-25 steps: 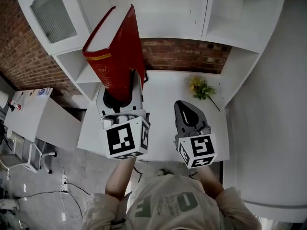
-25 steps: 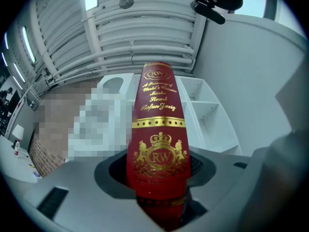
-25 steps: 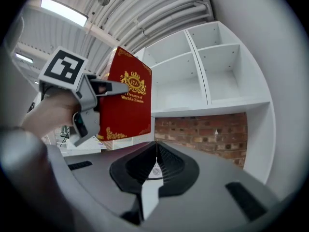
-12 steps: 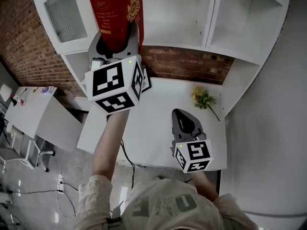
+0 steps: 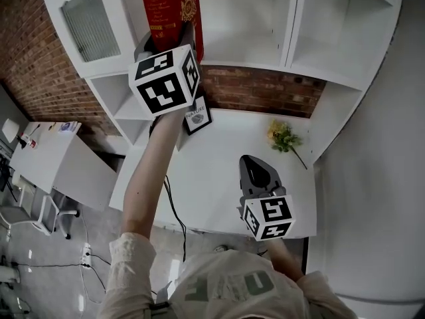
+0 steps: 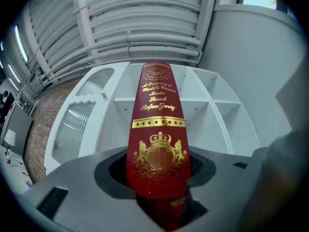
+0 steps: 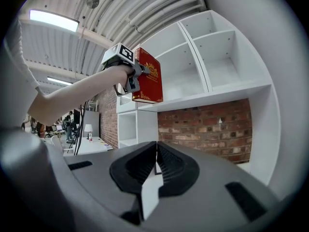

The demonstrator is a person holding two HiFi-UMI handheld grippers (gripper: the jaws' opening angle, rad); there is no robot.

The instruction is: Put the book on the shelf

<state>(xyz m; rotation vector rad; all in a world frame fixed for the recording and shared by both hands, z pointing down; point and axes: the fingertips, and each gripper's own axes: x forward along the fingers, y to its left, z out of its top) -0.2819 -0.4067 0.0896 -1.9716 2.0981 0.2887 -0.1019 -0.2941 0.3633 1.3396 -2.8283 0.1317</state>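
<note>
The white shelf unit [image 5: 332,25] fills the top of the head view, with open compartments divided by upright panels and a glazed cabinet door [image 5: 83,22] at its left end. Below the shelf unit's lowest board runs a strip of brick wall [image 5: 265,88], and under that, still within the shelf unit's frame, lies the white desk [image 5: 212,178]. A bare forearm [image 5: 149,171] reaches up from the desk's near edge toward the left part of the shelf unit. The red book [image 5: 171,5], with gold lettering and a gold crest on its spine, stands upright in front of the shelf unit's left open compartment; in the right gripper view the book [image 7: 147,81] has its bottom edge about level with the lowest board of the shelf unit, and whether it touches that board cannot be told. The left gripper [image 5: 167,40] is clamped on the book's lower end, one jaw on each cover, with the spine [image 6: 158,129] facing back along the left gripper [image 6: 159,175]. The right gripper [image 5: 256,166] hangs over the desk, below the shelf unit's middle panel, its jaws closed together with nothing between them [image 7: 155,166]. A small framed picture [image 5: 197,119] leans below the shelf unit's left compartment, and a sprig of yellow flowers [image 5: 282,137] lies below its right one.
</note>
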